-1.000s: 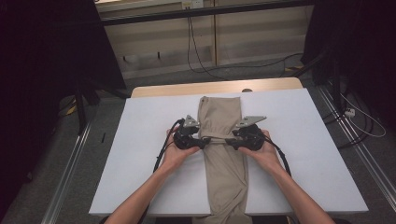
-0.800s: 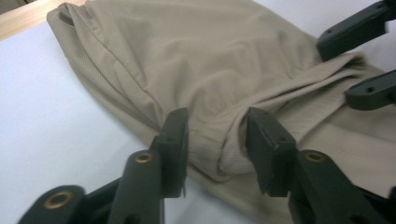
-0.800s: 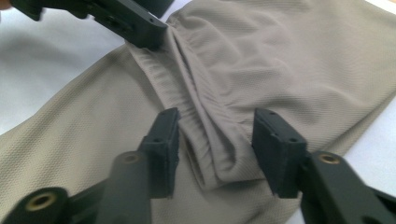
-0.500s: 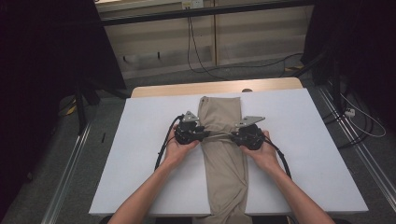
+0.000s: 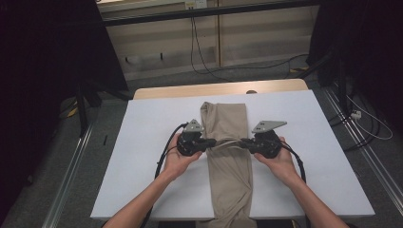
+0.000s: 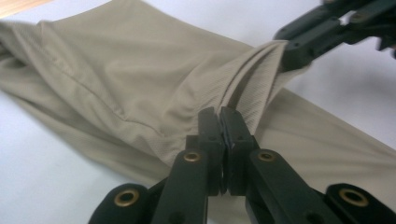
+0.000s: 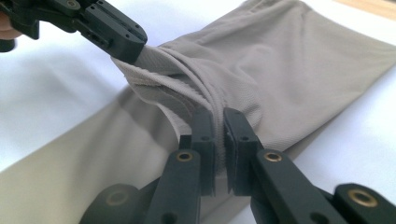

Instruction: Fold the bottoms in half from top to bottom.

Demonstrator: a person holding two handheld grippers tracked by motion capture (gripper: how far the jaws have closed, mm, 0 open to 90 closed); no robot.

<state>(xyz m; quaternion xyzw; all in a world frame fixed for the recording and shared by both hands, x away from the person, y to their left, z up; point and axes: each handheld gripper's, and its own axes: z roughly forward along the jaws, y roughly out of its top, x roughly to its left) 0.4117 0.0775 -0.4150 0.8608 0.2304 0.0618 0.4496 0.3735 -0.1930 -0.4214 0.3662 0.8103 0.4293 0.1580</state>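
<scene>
Pinching so little cloth on each side is the main risk here: the left gripper and the right gripper each hold only a narrow bunch of the khaki trousers, and if the hands lift or pull apart unevenly, the smooth, thin-looking fabric could slide out from between the pads. A slip on one side would probably let the folded layers sag and open, spoiling the neat lengthwise fold. Pulling too hard across the gap between the two grippers could also drag the far end of the trousers askew on the white table cover, or draw the near end, which hangs over the table's front edge, off to one side.

Both pairs of jaws have just been closing, and they now stand clamped on cloth. In the left gripper view the jaws are pressed nearly together, with gathered pleats of fabric fanning out just beyond the tips toward the other gripper. In the right gripper view a ridge of fabric is caught between the pads, with the rest of the trousers spreading beyond and to both sides of the jaws. Between the two sets of tips the cloth is drawn into a taut, raised band, while the remainder lies flat below them.
</scene>
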